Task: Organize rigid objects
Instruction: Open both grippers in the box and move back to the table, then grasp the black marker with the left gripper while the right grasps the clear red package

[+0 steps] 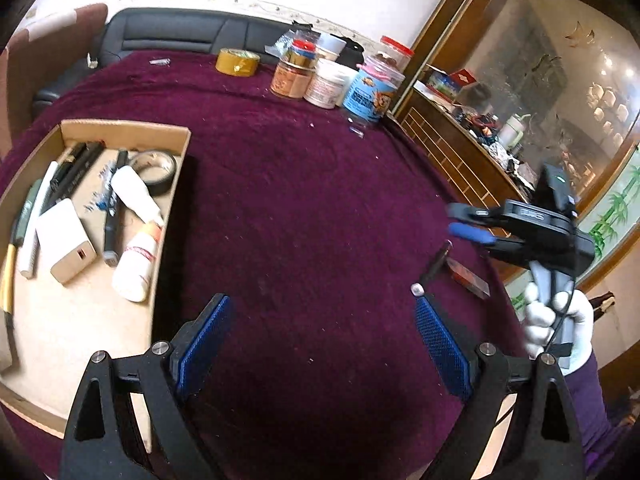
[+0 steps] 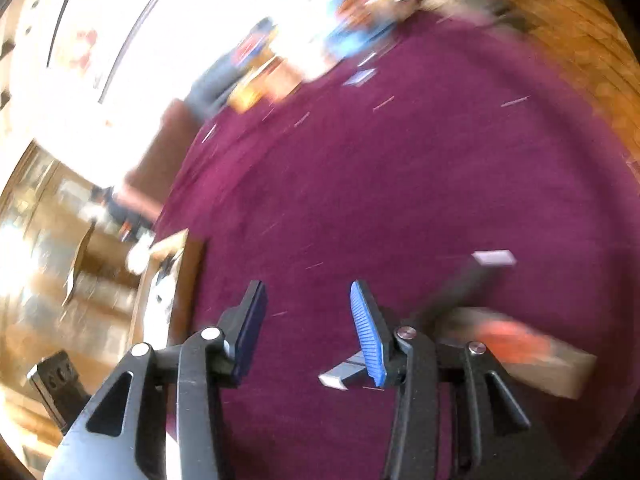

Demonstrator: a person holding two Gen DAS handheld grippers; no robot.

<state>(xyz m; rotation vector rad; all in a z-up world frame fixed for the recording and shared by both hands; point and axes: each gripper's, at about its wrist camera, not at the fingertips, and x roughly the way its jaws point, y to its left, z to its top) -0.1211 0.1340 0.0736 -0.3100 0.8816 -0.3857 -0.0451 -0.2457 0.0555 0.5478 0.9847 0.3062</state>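
A cardboard box [image 1: 127, 128] lies at the left on the purple cloth, holding pens, a white power bank [image 1: 66, 240], white bottles [image 1: 136, 194] and a black tape roll [image 1: 158, 168]. My left gripper [image 1: 322, 320] is open and empty over bare cloth, right of the box. A dark pen [image 1: 434, 268] and a red flat block [image 1: 470, 278] lie at the right, just beyond its right finger. My right gripper [image 1: 466, 222] hovers above them, open and empty. In the blurred right wrist view the right gripper [image 2: 308, 304] is open, with the dark pen [image 2: 460, 292] and red block [image 2: 516, 346] to its right.
Several jars [image 1: 324, 80] and a yellow tape roll [image 1: 237, 62] stand at the far edge of the cloth. A black seat [image 1: 180, 32] lies behind the table. A wooden cabinet [image 1: 472, 148] with clutter runs along the right side.
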